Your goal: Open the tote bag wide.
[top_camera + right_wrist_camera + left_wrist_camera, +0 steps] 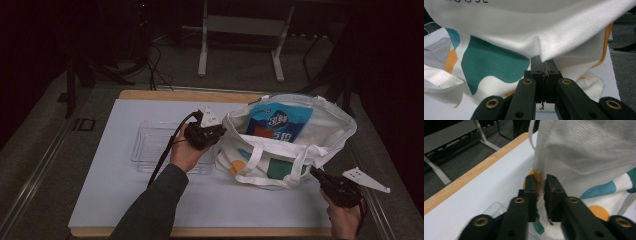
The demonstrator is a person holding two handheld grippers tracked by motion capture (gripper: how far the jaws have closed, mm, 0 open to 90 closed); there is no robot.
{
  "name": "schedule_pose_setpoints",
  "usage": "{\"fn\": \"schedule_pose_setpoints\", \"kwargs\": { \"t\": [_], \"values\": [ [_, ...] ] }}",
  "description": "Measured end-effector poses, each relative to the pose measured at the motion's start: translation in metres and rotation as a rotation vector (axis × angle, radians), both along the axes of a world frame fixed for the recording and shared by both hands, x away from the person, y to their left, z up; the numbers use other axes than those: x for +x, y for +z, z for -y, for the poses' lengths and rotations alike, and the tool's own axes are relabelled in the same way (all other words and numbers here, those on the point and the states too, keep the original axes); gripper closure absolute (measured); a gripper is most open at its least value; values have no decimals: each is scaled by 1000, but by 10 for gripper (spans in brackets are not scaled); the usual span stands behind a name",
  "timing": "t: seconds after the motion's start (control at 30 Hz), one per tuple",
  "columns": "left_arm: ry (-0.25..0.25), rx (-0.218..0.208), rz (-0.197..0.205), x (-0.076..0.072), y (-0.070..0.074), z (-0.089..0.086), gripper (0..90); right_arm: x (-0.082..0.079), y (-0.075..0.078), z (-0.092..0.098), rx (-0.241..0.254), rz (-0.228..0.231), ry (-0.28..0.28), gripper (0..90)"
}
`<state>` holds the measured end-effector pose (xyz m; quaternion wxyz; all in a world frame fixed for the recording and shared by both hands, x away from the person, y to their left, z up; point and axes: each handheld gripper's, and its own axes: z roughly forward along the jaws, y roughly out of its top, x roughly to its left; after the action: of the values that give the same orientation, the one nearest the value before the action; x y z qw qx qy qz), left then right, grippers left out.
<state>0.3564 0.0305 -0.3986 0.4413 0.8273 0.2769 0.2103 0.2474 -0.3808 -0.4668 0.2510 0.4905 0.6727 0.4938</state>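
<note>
Clearly the white tote bag (285,145) on the counter (125,200) is soft, limp cloth, so both the left gripper (540,185) and right gripper (544,65) have their jaws pinched shut on its rim fabric, the sensible hold.

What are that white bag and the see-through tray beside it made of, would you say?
The bag looks like woven cotton canvas, matte: the right gripper view shows a coarse weave and soft folds, with teal and orange shapes apparently printed on. The tray seems clear rigid plastic, glossy: the table shows through it and its rims catch light.
</note>
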Motion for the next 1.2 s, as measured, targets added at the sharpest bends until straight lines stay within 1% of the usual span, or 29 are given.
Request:
{"fn": "schedule_pose_setpoints", "kwargs": {
  "t": [0.03,0.2,0.3,0.43,0.73,0.87,1.0,1.2],
  "values": [
    [1,3,-2,0,0,0,845,0,0,0,0,1,-1,892],
    [12,-4,-19,3,-1,1,845,0,1,-1,-3,-3,4,892],
    [11,3,-27,4,-4,2,845,0,0,-2,-8,-7,9,893],
    [6,1,-38,3,-7,4,843,0,-1,-2,-20,-9,16,892],
    [1,-2,-71,2,-17,5,841,-5,-5,-1,-18,-17,35,891],
    [-3,8,-77,1,-20,8,840,-6,-6,-1,-24,-21,36,891],
    [-5,14,-90,2,-24,11,837,-7,-8,-2,-42,-30,39,891],
    [-9,17,-100,2,-28,13,837,-8,-12,-1,-45,-50,43,892]
  ]
}}
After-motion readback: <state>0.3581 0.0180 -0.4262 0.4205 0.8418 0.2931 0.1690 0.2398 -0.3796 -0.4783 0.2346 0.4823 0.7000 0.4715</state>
